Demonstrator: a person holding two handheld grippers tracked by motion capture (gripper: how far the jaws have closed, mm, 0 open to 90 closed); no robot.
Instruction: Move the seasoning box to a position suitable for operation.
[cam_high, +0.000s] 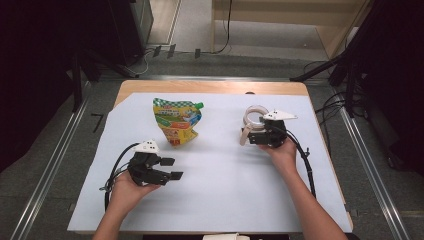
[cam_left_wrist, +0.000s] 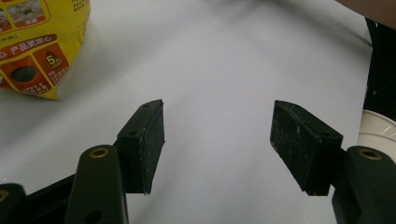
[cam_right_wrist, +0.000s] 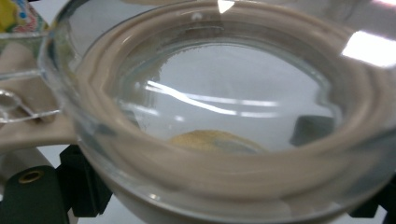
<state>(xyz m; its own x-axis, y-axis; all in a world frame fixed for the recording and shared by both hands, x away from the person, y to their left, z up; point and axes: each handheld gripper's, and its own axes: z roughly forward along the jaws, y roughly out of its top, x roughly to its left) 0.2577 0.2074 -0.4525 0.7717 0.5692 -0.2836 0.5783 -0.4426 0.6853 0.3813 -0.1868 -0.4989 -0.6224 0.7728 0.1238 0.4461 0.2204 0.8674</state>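
A yellow pouch (cam_high: 177, 121) lies on the white sheet (cam_high: 220, 185). Near its lower left, the left gripper (cam_high: 171, 168) stands wide open, holding nothing. Well to its right, the right gripper (cam_high: 255, 134) grips a clear lidded container (cam_high: 254, 118).

Wooden table (cam_high: 210, 86) is carrying a white sheet (cam_high: 225, 170) covering nearly all its top, wood showing along the far edge and right side. A yellow-green printed pouch (cam_high: 176, 121) is lying on the sheet left of centre, toward the far edge. A round clear container with beige rim (cam_high: 253, 118) is sitting at the sheet's right, well apart from the pouch
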